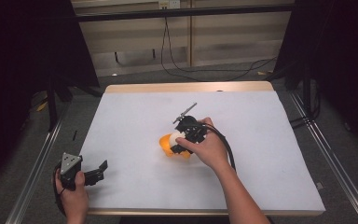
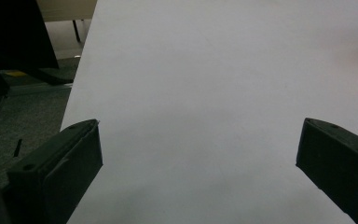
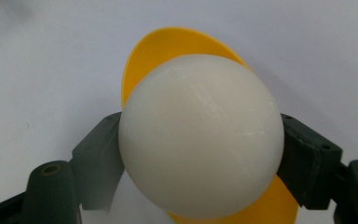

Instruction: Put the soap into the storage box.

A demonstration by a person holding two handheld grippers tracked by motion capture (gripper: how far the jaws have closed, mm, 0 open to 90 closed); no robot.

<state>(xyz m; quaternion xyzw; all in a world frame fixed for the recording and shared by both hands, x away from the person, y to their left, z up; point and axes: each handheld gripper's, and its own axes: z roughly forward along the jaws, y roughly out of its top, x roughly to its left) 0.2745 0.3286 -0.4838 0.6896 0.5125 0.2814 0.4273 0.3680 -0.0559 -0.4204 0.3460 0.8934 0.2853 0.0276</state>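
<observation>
Here, your right hand-held gripper (image 3: pixel 200 140) is closed on a smooth white egg-shaped ball (image 3: pixel 200 135), one jaw pressing each side, directly above a shallow yellow plastic dish (image 3: pixel 168 51) near the middle of the white desk (image 1: pixel 135 116). Your left hand-held gripper (image 1: pixel 103 167) rests wide open and empty, well apart at the desk's near-left corner.

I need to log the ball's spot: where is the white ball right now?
The white ball sits clamped in the right claw near the table's middle, just above the yellow bowl.
</observation>
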